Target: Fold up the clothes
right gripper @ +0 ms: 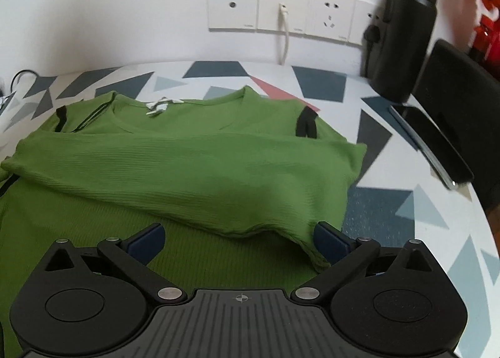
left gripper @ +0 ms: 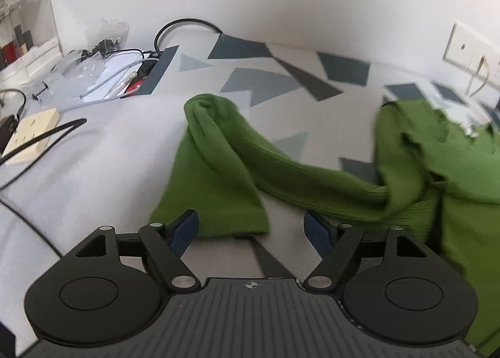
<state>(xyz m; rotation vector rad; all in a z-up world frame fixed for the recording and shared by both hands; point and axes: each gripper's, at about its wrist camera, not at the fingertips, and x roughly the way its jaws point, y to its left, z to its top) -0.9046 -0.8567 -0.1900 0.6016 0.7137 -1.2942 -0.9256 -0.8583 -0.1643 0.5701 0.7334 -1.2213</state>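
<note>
green ribbed sweater (right gripper: pixel 193 170) lies flat on the patterned table (right gripper: pixel 390 211), one sleeve (right gripper: pixel 175 167) already folded across its chest. right gripper (right gripper: pixel 239 240) hovers spread wide, released, over that fold. left gripper (left gripper: pixel 251 229), also gaping and empty, faces the other sleeve (left gripper: pixel 218 164), likely next to fold.

The sweater (right gripper: pixel 193 170) lies spread on the worktop (right gripper: pixel 390 201), neckline toward the wall, one sleeve folded across its body. The other sleeve (left gripper: pixel 218 170) stretches out leftward, just before the left claw (left gripper: pixel 251 229). Behind the sweater's right shoulder stands a bottle (right gripper: pixel 403 36); a tablet (right gripper: pixel 437 145) lies right of the sweater.
</note>
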